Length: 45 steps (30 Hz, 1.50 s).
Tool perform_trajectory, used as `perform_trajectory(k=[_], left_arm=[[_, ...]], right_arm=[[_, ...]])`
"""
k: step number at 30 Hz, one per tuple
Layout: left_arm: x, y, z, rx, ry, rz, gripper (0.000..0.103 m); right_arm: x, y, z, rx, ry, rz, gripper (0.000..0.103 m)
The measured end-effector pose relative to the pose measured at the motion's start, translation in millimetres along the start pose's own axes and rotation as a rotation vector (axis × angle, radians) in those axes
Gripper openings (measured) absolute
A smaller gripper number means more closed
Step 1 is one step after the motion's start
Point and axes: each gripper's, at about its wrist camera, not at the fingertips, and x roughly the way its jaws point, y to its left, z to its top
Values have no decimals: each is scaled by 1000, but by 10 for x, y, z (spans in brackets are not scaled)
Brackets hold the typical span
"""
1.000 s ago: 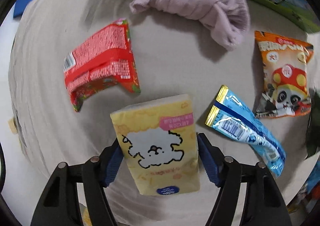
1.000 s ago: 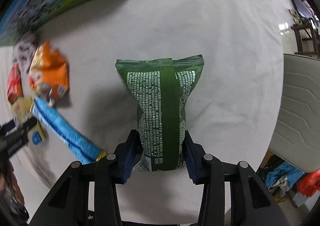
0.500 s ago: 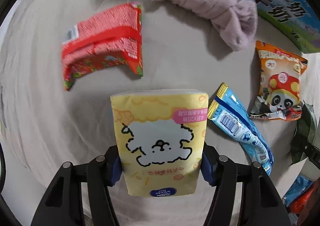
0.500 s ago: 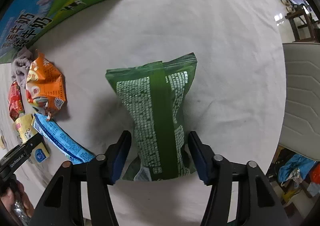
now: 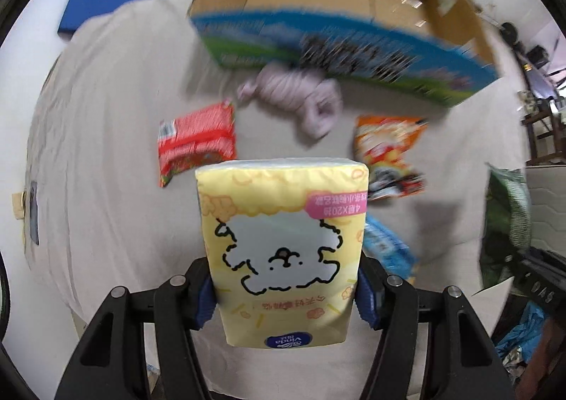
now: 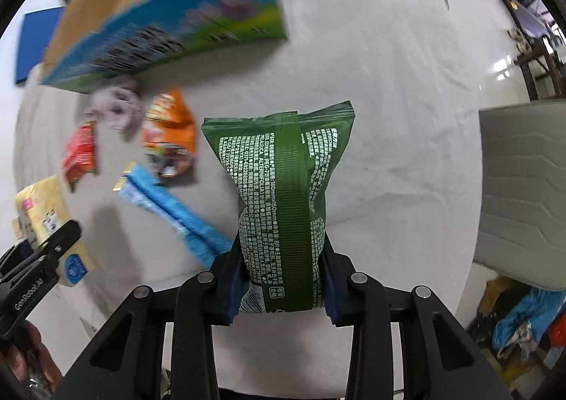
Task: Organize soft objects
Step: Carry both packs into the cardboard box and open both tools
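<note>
Item, left: my left gripper [image 5: 284, 288] is clamped on a yellow plastic-wrapped tissue pack [image 5: 283, 251] with a white fluffy dog drawing, both blue pads pressed on its lower sides. It reads "Vinda" on a blue oval near my fingers; its pink label is upside down and shows "4" and "X20".

Item, right: my right gripper [image 6: 281, 285] pinches a green foil pouch [image 6: 281, 209] by its lower end, printed back seam facing me; "180mm×150mm" and "PEG-7" are legible in the dense white text.

Beyond my left fingers, on the pale cloth-covered surface [image 5: 106, 152]: a blue flat wrapper [image 5: 387, 247] peeks out right of the tissue pack, then a red crinkled snack packet [image 5: 196, 141] to the left, an orange snack bag [image 5: 389, 152] to the right, a lilac twisted cloth bundle [image 5: 297, 99], and farthest an open cardboard box [image 5: 339, 3] with blurred blue-green print.

Only the right view shows "GenRobot.AI" on the left gripper's arm, and the whole of the blue wrapper with its gold end. Only the left view looks into the box's brown interior.
</note>
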Motion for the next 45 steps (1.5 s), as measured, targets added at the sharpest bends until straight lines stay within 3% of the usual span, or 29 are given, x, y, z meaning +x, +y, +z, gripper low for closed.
perform_trajectory(k=[3,9,14,18,22,30,36,45], left_arm=[[-414,-125,110,20,-55,-33,60],[-756,-55,832,77,-134,-105,60],[-896,-40,1357,132,-156,-176,60],[-817,53,1905,147,-137,-219,60],[-471,171,2416,146,-91,-238,60],[332,190,3280,129,47,-279,60],[801,125,3620,122,138,-292,60],[1026,34,3727,154,174,-277,61]], right_arm=[[-423,166,-2,-18,-47,31,38],[-1058,608,85,-38,-142,85,38],[-1594,869,474,-42,-214,115,38],[-1714,966,885,-41,-244,100,38],[-1584,1042,1405,-24,-236,77,38],[-719,1238,2414,-23,-145,45,38],[-163,1325,2899,-36,-85,-4,38],[167,1379,3159,-56,-45,-46,39]])
